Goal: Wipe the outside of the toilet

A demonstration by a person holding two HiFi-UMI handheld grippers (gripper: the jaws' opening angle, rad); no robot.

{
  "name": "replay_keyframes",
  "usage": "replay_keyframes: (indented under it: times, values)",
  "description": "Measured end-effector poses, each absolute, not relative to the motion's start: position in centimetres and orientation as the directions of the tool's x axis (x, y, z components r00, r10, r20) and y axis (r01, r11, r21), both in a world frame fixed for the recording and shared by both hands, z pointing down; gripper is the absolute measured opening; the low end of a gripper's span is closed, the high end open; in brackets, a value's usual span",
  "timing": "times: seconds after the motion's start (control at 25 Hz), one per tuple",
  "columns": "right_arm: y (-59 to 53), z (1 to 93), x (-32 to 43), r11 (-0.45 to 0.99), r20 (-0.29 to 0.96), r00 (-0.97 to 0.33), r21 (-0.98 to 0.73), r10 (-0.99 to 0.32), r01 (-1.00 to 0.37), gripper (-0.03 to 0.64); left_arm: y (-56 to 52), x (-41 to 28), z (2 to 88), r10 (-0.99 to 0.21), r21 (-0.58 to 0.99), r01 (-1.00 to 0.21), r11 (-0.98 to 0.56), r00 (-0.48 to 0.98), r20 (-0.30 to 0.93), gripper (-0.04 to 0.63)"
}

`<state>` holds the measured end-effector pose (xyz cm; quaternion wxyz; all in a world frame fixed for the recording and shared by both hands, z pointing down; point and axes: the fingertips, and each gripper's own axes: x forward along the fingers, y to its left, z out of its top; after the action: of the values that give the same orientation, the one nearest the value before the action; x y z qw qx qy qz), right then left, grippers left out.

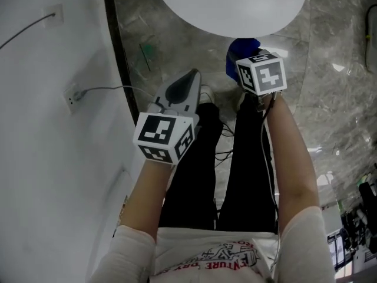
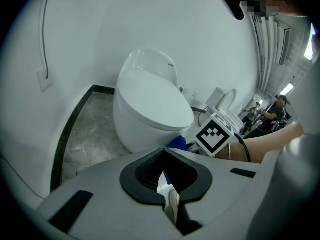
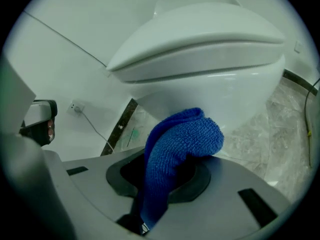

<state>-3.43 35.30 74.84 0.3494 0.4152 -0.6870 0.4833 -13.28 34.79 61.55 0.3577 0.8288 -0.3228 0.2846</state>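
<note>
The white toilet (image 1: 230, 5) stands right in front of me, lid down; its bowl (image 3: 210, 91) fills the right gripper view. My right gripper (image 1: 241, 55) is shut on a folded blue cloth (image 3: 177, 149), whose bunched end sticks out close under the bowl's front. Whether the cloth touches the bowl I cannot tell. The cloth (image 1: 238, 47) shows just below the lid's rim in the head view. My left gripper (image 1: 185, 84) hangs lower left, away from the toilet (image 2: 150, 109), jaws shut with nothing between them.
A white wall with a socket and cable (image 1: 70, 97) runs along the left, edged by a black baseboard strip (image 1: 121, 58). The floor (image 1: 330, 69) is grey marble. The person's black-trousered legs (image 1: 200, 164) and loose wires lie below the grippers. People (image 2: 272, 114) stand far off.
</note>
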Motion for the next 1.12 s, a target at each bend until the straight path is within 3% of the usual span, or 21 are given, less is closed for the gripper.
replay_keyframes:
  times: [0.24, 0.56, 0.88, 1.12]
  values:
    - [34.3, 75.2, -9.4, 0.269, 0.849, -0.478, -0.417, -0.226, -0.868, 0.075, 34.5, -17.7, 63.1, -0.385, 0.383, -0.801, -0.461, 0.569, 0.727, 0.006]
    - [34.7, 69.3, -12.3, 0.316, 0.771, -0.596, -0.521, -0.225, -0.793, 0.075, 34.7, -17.3, 60.1, -0.422, 0.368, -0.837, -0.404, 0.528, 0.737, 0.006]
    - [35.2, 53.9, -8.3, 0.373, 0.724, -0.584, -0.461, -0.366, -0.805, 0.075, 32.9, -13.4, 48.1, -0.5, 0.383, -0.825, -0.416, 0.559, 0.661, 0.006]
    - [32.9, 38.7, -1.3, 0.366, 0.66, -0.499, -0.343, -0.561, -0.865, 0.075, 31.4, -9.9, 34.5, -0.551, 0.348, -0.797, -0.493, 0.596, 0.584, 0.006]
